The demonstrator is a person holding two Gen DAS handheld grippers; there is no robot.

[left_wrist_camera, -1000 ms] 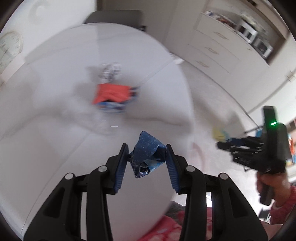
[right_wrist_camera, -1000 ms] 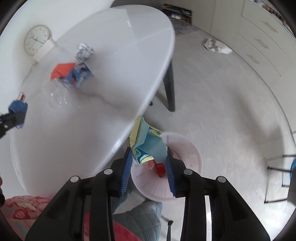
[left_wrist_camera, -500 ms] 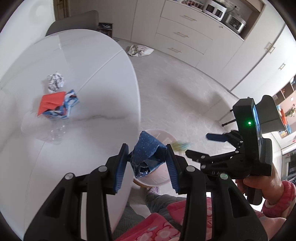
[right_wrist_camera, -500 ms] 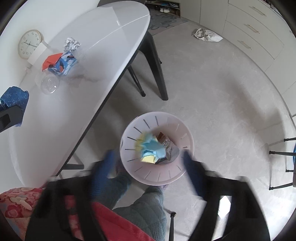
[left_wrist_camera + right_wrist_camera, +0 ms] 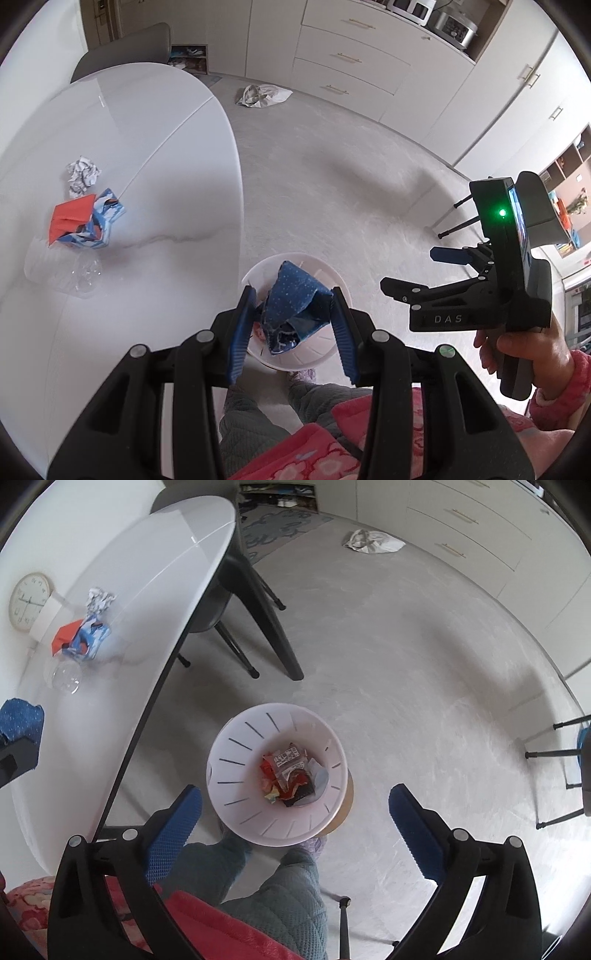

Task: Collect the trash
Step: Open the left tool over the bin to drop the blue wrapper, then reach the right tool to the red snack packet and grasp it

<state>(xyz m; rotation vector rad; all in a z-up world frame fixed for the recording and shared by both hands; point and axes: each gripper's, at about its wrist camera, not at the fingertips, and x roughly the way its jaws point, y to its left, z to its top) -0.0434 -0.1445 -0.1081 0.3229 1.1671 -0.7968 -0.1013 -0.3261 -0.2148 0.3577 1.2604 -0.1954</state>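
My left gripper is shut on a crumpled blue dotted wrapper and holds it over the white slotted trash bin on the floor. My right gripper is open and empty above the same bin, which holds several wrappers. The right gripper also shows in the left wrist view, to the right of the bin. On the white table lie a red and blue carton, a crumpled paper ball and a clear plastic bottle.
The table edge runs just left of the bin. Black table legs and a chair stand behind the bin. A white bag lies on the floor near the cabinets. A clock leans at the table's far side. My legs are below the bin.
My right gripper opened and dropped the yellow and blue wrapper into the bin. My left gripper carried the blue wrapper from over the table to above the bin.
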